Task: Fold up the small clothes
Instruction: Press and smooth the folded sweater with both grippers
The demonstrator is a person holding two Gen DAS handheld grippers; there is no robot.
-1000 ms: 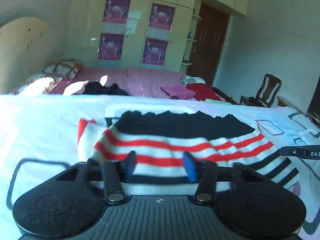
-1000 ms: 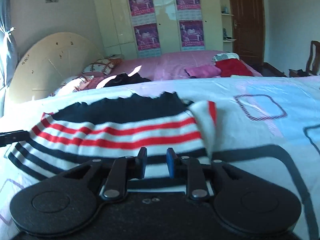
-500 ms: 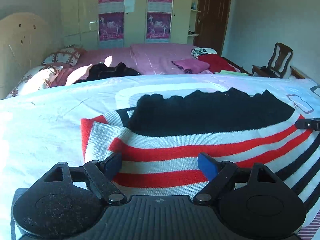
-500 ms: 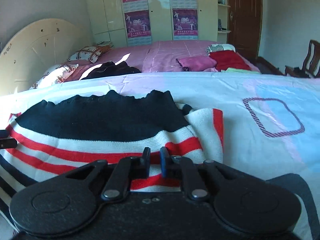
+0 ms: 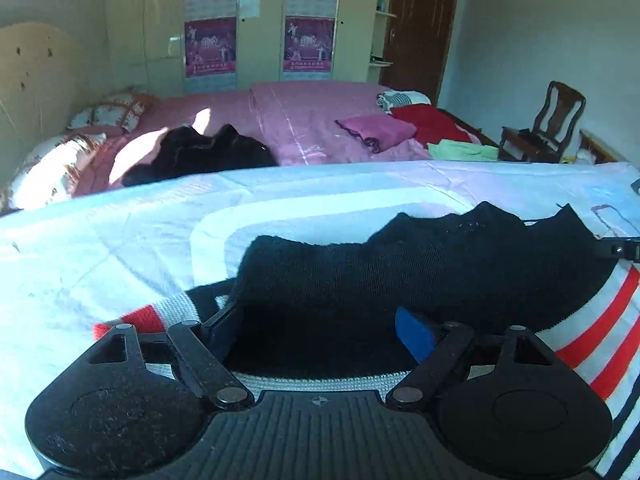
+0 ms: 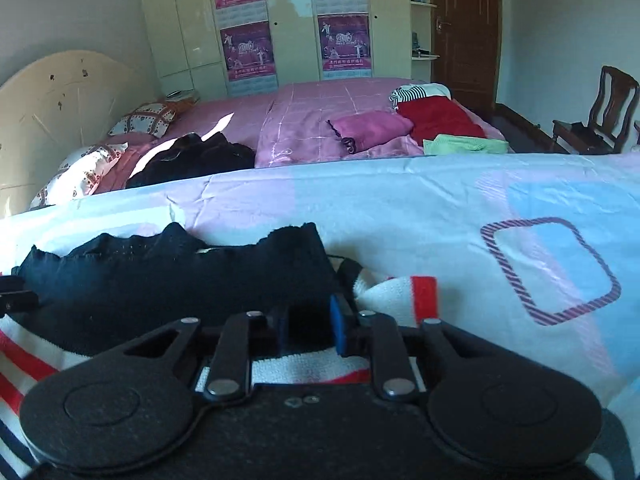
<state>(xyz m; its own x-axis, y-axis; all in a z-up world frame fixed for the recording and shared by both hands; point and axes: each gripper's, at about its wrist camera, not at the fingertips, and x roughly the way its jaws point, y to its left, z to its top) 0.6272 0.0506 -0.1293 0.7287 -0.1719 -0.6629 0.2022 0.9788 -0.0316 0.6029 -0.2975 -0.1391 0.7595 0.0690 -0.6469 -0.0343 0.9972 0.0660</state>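
Observation:
A small knit sweater [image 5: 420, 264] with a black part and red, white and navy stripes lies flat on the pale bedsheet [image 5: 100, 248]. My left gripper [image 5: 320, 328] is open, its fingers wide apart over the sweater's left side above the black part. My right gripper [image 6: 308, 330] is open with a narrow gap between its blue pads, over the sweater [image 6: 160, 276] near its right edge. A folded striped cuff [image 6: 404, 292] lies just right of it. Each gripper's tip shows at the edge of the other's view.
Behind the sheet is a pink bed [image 6: 312, 120] with a black garment [image 6: 192, 156], pillows [image 6: 84, 168], and pink, red and green folded clothes [image 6: 440, 120]. A wooden chair [image 6: 604, 116] stands at the right. Wardrobes and a door line the far wall.
Both grippers have moved forward over the sweater, from the striped part to the black part. The left gripper's fingers have spread wider. The right gripper has opened from nearly shut.

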